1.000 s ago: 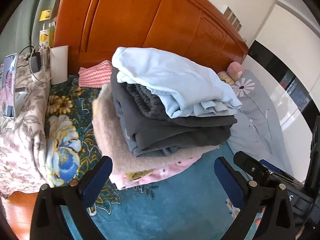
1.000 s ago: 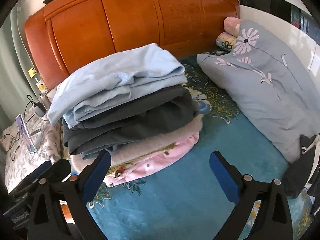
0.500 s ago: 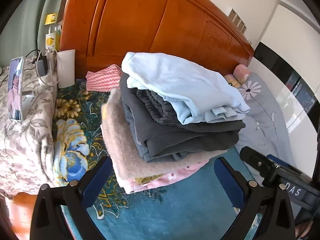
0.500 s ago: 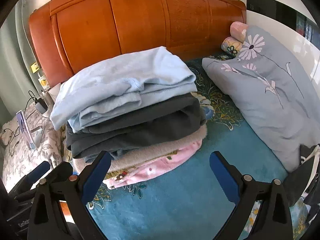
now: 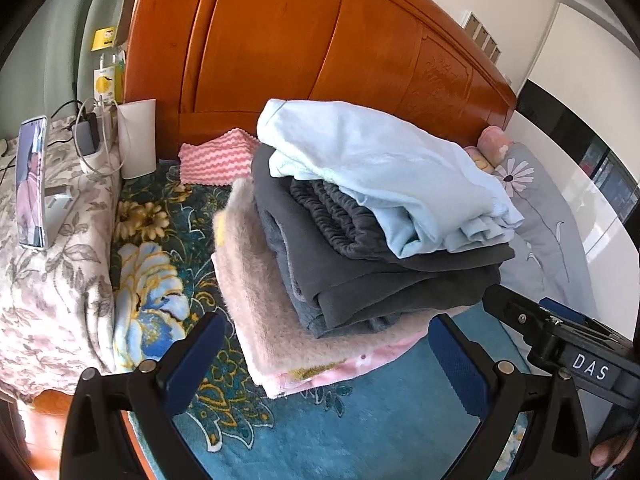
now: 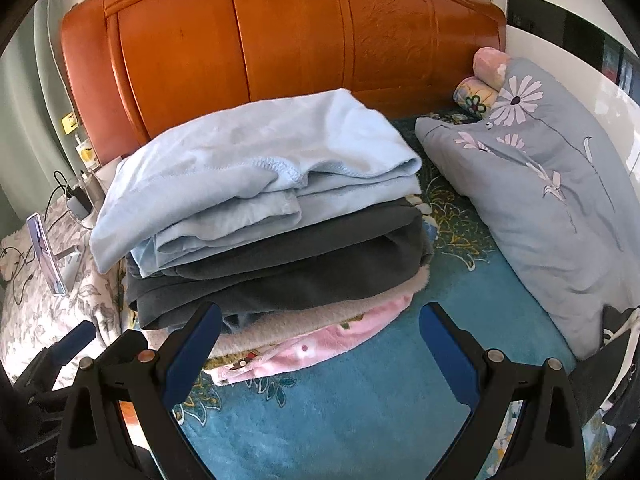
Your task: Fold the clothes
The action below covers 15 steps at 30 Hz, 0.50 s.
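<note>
A stack of folded clothes sits on the teal floral plush bedspread before the glossy orange wooden headboard: smooth pale-blue top, dark grey, fuzzy beige, pink fleece below. A grey daisy-print pillow lies just beside it. Left tongs and right tongs hover spread wide, empty.

Teal floral bed; folded clothes stack, grey pillow, pink cloth

Clothes stack on bed, headboard behind, pillow right
</note>
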### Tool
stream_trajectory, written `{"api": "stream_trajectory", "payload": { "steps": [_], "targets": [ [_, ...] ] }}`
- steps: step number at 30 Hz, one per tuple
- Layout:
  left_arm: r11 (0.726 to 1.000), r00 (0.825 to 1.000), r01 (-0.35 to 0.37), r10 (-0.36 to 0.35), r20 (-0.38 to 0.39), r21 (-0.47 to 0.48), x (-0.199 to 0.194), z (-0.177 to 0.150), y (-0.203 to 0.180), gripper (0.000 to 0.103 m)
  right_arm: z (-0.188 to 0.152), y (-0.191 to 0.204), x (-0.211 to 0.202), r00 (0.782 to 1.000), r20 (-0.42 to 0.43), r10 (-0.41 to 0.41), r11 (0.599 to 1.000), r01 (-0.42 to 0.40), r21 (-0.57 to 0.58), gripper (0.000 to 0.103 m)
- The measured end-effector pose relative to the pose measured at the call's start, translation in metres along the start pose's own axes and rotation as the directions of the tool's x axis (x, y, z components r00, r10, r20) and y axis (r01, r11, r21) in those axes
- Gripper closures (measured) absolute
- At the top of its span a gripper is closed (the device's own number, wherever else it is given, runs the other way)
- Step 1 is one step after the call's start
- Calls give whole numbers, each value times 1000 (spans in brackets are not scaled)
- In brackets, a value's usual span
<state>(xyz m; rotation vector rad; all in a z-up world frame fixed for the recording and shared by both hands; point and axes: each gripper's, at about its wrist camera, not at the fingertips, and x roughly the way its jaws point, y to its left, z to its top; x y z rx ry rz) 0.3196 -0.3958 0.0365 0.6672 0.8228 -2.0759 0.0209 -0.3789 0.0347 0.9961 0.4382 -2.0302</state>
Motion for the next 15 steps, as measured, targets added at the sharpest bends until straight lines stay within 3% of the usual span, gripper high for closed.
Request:
{"api": "stream_trajectory", "payload": {
  "steps": [15],
  "targets": [
    [1000, 999, 10, -11, -42, -22, 22, 2, 5, 0, 8, -1, 26, 999, -35, 0, 1000, 0, 1, 4]
  ]
}}
